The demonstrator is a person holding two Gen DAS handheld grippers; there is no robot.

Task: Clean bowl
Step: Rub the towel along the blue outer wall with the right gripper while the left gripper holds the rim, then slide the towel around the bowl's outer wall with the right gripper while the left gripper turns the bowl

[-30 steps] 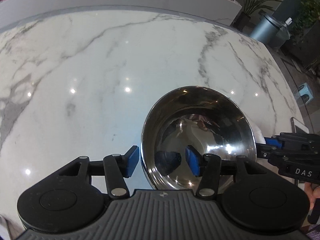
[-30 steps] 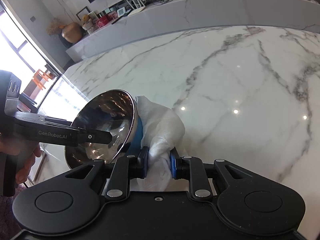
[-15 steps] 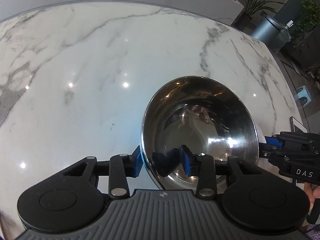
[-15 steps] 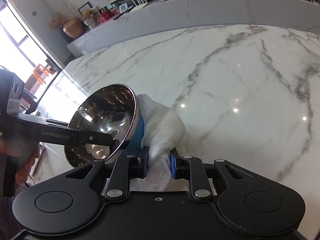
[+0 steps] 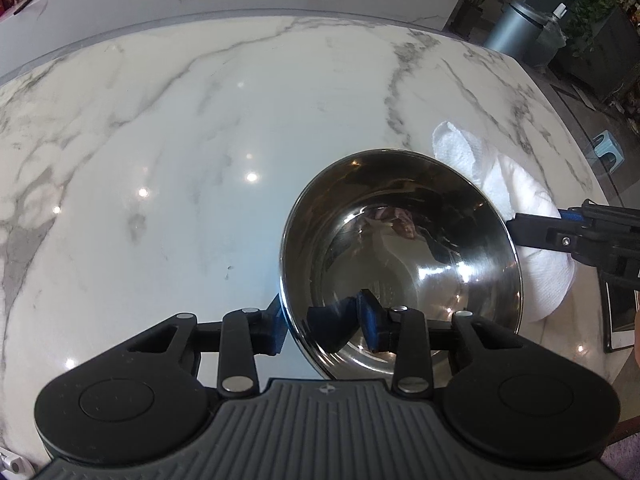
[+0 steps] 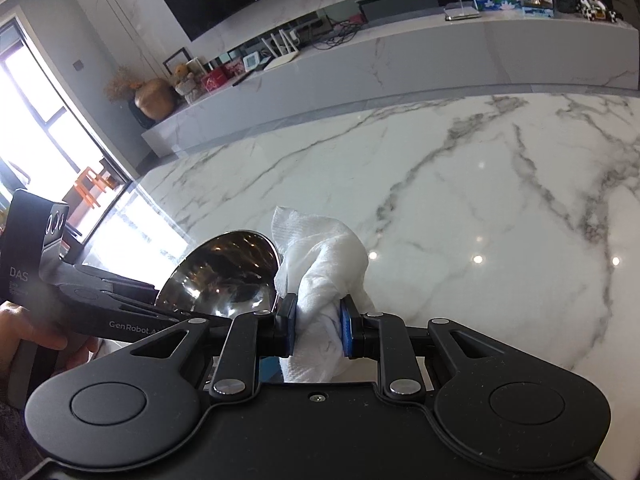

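The shiny round steel bowl is tilted over the white marble table, its near rim cut off by the left hand-held gripper, whose jaws have just closed on the wall. The right hand-held gripper pinches a crumpled white paper towel beside the bowl. Only the right view reads "GenRobot" and "DAS".

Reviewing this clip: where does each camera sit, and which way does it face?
Left wrist: on the left gripper, looking steeply down at the steel bowl whose rim it straddles; right gripper enters at right.
Right wrist: on the right gripper, clamping the white cloth; a hand shows at left.
Shared: bowl, cloth, marble table.
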